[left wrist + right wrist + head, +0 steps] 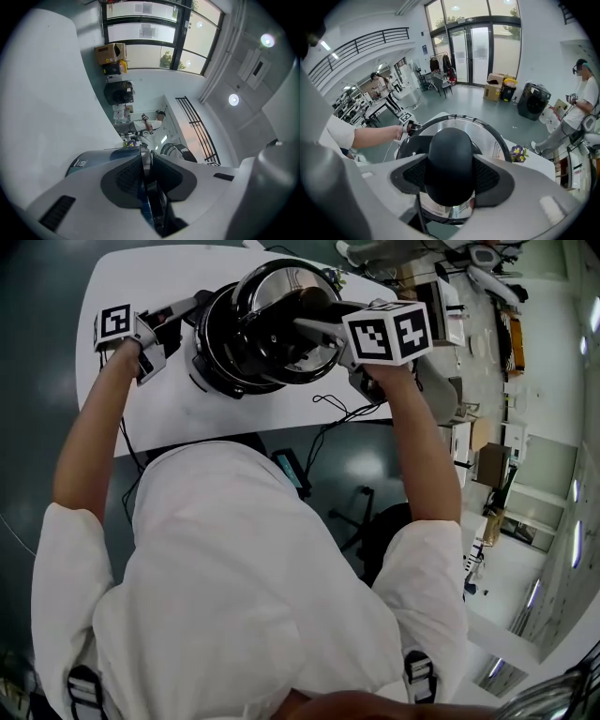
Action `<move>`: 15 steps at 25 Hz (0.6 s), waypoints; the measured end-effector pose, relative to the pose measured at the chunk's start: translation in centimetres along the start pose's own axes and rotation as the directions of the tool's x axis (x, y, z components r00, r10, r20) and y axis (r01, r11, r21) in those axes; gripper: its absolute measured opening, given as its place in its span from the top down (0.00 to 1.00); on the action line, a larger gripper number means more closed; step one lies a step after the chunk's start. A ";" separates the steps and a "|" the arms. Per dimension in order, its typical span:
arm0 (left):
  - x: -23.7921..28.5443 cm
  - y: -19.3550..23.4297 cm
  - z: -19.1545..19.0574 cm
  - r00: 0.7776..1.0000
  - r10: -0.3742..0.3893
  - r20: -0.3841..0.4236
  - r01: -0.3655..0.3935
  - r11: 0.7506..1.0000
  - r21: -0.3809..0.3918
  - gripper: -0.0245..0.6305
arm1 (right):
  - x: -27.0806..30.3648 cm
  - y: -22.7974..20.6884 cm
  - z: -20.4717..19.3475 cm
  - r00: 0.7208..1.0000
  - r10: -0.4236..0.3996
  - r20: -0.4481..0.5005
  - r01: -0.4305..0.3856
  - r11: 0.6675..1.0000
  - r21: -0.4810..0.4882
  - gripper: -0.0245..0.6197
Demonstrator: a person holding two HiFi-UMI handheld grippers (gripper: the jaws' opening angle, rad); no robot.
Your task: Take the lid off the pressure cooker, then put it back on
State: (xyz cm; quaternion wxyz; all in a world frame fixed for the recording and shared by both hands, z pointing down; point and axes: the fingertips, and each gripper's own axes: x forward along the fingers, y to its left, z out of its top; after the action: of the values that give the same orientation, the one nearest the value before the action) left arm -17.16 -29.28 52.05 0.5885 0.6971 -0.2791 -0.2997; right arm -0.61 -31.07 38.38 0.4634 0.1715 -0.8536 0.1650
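Observation:
A black pressure cooker (217, 343) stands on the white table (141, 409). Its steel lid (281, 285) hangs tilted over the pot's mouth, lifted off the rim. My right gripper (317, 322) is shut on the lid's black handle (450, 150); in the right gripper view both pads of this gripper (451, 177) press against it, and the shiny lid (487, 136) spreads out beyond. At the left, my left gripper (178, 317) is shut on the cooker's side handle. The left gripper view shows this gripper (146, 165) clamping a thin dark edge (151, 194), beside the cooker's body (89, 161).
A black cable (337, 409) trails over the table's near edge. A small pot of flowers (516, 152) stands on the table beyond the cooker. A person (581, 98) stands off to the right. A chair base (361, 512) sits on the floor below.

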 end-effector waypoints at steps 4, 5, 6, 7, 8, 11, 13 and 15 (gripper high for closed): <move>-0.1 0.1 0.0 1.000 -0.015 0.011 0.015 1.000 -0.016 0.85 | 1.9 1.5 -0.1 0.999 0.026 -0.042 -0.027 1.000 -0.010 0.52; -0.1 0.3 0.1 1.000 -0.019 0.016 0.020 1.000 -0.019 0.85 | 2.4 1.8 -0.1 0.998 0.033 -0.054 -0.034 0.999 -0.009 0.52; -0.1 0.4 0.2 0.999 -0.025 0.021 0.025 0.999 -0.022 0.85 | 2.8 2.1 -0.2 0.997 0.037 -0.064 -0.038 0.999 -0.008 0.52; -0.1 0.4 0.2 0.999 -0.029 0.023 0.030 0.999 -0.025 0.85 | 3.2 2.3 -0.2 0.997 0.038 -0.072 -0.038 0.999 -0.007 0.52; -0.1 0.5 0.1 0.999 -0.030 0.024 0.031 0.999 -0.028 0.85 | 3.6 2.5 -0.3 0.996 0.036 -0.079 -0.037 0.999 -0.005 0.52; -0.1 0.1 0.2 0.999 -0.028 0.023 0.029 0.999 -0.028 0.85 | 4.2 2.8 -0.2 0.996 0.024 -0.091 -0.024 1.000 -0.001 0.52; -0.1 -0.1 0.2 0.999 -0.027 0.020 0.027 0.999 -0.023 0.85 | 4.4 2.8 -0.2 0.995 0.016 -0.094 -0.016 1.000 0.004 0.52; -0.1 -0.2 0.1 0.999 -0.028 0.018 0.029 0.999 -0.021 0.85 | 4.8 2.8 -0.3 0.995 0.009 -0.094 -0.008 1.000 0.020 0.52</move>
State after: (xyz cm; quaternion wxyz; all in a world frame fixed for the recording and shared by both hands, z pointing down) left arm -17.26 -29.28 51.86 0.5891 0.6921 -0.2711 -0.3171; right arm -4.12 -29.14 42.20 0.5008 0.1644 -0.8298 0.1831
